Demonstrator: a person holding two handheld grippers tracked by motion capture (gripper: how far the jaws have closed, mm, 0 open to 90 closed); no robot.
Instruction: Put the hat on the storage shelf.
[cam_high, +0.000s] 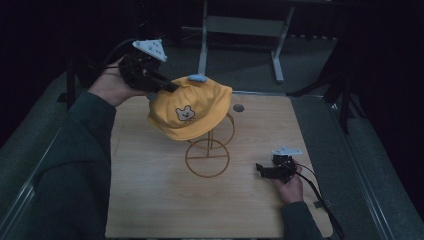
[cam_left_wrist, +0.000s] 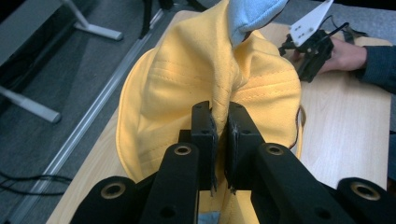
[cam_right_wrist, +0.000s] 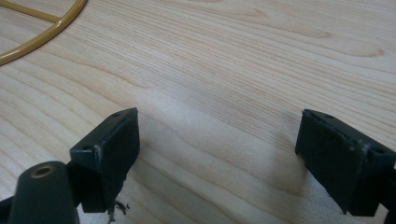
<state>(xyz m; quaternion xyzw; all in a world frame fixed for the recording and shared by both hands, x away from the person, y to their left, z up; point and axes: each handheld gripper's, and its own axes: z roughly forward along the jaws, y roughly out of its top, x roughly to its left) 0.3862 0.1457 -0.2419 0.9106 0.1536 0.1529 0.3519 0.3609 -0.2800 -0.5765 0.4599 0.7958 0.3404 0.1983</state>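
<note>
High view: the yellow cap (cam_high: 192, 107) sits over the top of the wire stand (cam_high: 207, 155) at the middle of the wooden surface (cam_high: 150, 200), its far-left edge lifted. The left hand-held gripper (cam_high: 167, 87) pinches that edge; in the left gripper view its jaws are pressed together on a fold of the yellow fabric (cam_left_wrist: 219, 70). The right hand-held gripper (cam_high: 260, 169) rests low at the near right of the surface, well apart from the stand, jaws spread with nothing between them.

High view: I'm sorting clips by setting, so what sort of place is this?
Probably a lab or workshop recording station, not a home: a bare wooden table, grey carpet with a metal desk frame behind, dark surroundings, and a yellow cap over a wire stand.
</note>
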